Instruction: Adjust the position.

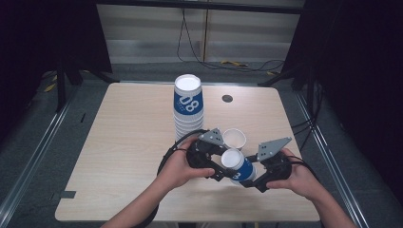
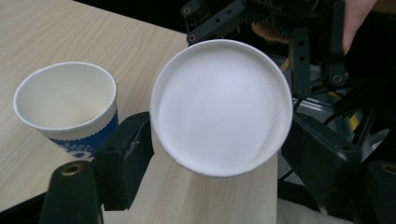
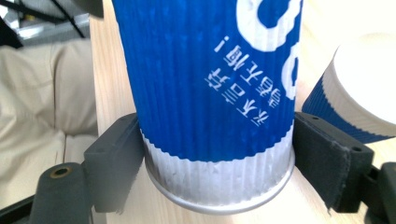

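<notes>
While your right gripper (image 1: 249, 176) clamps the blue cup (image 1: 237, 165) near its rim, your left gripper (image 1: 219, 164) stands narrowly parted around its base. At one o'clock an open cup (image 1: 234, 138) sits upright; at eleven, a cup stack (image 1: 188, 107).

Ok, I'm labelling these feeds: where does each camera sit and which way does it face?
High view: above the person's side, looking forward and down on the table; left hand, right hand and forearms show.
Left gripper view: rides the left tongs, facing the white end of the held cup; its black jaws show.
Right gripper view: rides the right tongs, facing that cup's blue side; its jaws show.
Shared: all three see the held cup.
</notes>
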Action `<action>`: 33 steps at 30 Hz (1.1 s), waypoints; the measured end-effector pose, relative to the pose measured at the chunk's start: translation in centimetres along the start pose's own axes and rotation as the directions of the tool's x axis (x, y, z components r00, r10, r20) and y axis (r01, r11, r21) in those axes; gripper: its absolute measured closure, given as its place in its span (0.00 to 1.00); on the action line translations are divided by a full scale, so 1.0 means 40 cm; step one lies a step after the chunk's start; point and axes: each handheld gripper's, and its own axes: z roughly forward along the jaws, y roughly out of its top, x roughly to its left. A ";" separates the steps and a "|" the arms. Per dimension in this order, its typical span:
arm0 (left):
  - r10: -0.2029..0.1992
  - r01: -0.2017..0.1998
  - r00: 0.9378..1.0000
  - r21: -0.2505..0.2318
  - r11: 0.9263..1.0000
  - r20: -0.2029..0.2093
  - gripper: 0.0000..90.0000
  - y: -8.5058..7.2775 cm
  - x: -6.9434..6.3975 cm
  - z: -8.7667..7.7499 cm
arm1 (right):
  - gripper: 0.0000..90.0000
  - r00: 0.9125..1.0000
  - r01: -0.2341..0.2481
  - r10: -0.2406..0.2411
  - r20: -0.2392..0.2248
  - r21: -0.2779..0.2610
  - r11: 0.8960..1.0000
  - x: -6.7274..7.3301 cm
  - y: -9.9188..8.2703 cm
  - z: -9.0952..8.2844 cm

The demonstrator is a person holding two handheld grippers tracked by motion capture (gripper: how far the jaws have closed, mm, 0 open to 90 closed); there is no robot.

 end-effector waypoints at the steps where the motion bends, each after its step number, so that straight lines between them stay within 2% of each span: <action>1: 0.006 -0.006 1.000 0.018 1.000 0.003 0.27 -0.001 0.000 0.001 | 0.22 1.000 0.003 -0.003 0.004 0.006 1.000 0.000 -0.001 0.000; 8: 0.055 -0.053 0.998 0.096 0.994 -0.013 0.24 -0.003 -0.008 0.007 | 0.22 0.999 0.041 -0.042 0.010 0.074 0.996 -0.003 0.002 -0.004; 13: 0.073 -0.071 0.997 0.129 0.989 -0.012 0.24 -0.002 -0.015 0.013 | 0.22 0.998 0.062 -0.064 0.012 0.113 0.992 -0.003 0.005 -0.009; 20: 0.082 -0.080 0.997 0.152 0.985 -0.011 0.24 -0.005 -0.016 0.018 | 0.22 0.996 0.090 -0.094 0.010 0.186 0.978 0.000 0.008 -0.012; 30: 0.099 -0.096 0.995 0.184 0.978 -0.007 0.24 -0.003 -0.019 0.028 | 0.22 0.992 0.120 -0.124 -0.002 0.243 0.962 0.001 0.016 -0.002; 33: 0.095 -0.092 0.995 0.181 0.979 -0.007 0.24 -0.004 -0.021 0.030 | 0.22 0.991 0.131 -0.136 0.002 0.266 0.955 0.001 0.020 0.000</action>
